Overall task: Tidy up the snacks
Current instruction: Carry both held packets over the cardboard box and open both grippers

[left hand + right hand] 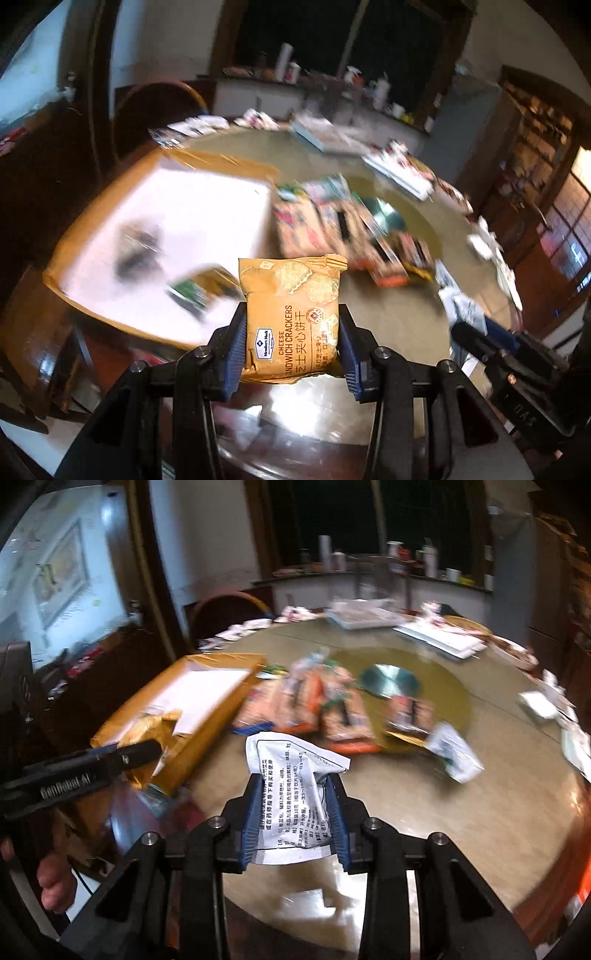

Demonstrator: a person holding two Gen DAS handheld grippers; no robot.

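Observation:
My left gripper (291, 325) is shut on an orange pack of cheese sandwich crackers (291, 306), held above the near edge of the round table (399, 317). My right gripper (295, 801) is shut on a crumpled white packet with black print (291, 775), also above the table's near edge. A brown cardboard box with a white inside (155, 221) stands open on the table's left; it also shows in the right wrist view (207, 698). A heap of orange snack packs (317, 701) lies in the table's middle, seen too in the left wrist view (340, 225). Both views are blurred.
A white sachet (454, 749) lies right of the heap on the lazy Susan (439, 686). Trays and papers (439, 637) line the far rim. A dark chair (225, 609) stands behind the box. The left gripper's body (81, 771) reaches toward the box.

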